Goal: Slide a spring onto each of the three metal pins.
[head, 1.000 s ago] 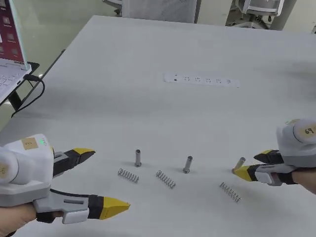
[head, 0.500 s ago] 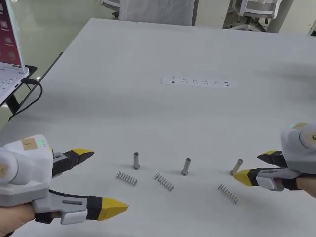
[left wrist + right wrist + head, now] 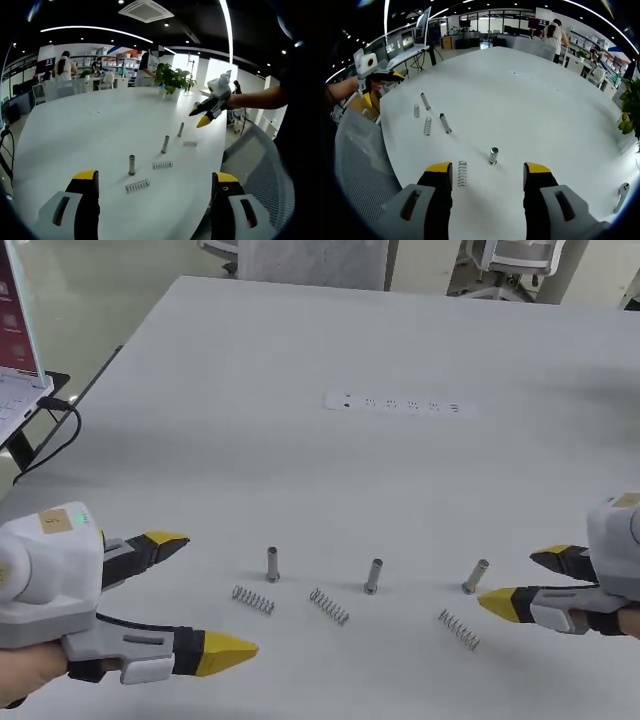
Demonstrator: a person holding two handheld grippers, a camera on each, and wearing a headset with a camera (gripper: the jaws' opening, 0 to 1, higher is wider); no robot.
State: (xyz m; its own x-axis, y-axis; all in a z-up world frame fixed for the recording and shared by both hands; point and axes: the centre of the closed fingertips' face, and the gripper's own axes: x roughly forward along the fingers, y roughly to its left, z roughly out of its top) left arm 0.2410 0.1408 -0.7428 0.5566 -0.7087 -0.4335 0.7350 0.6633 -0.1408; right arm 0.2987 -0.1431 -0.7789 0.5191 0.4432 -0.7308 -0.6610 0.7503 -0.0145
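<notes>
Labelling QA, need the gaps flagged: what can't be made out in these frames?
- Laptop: head view, cut off by the left edge; screen content unreadable.
- Right gripper: head view, body cut off by the right edge.
- Far spring: left gripper view, too small and blurred to make out its coils.
- Power strip: head view, too small to tell the socket details.
</notes>
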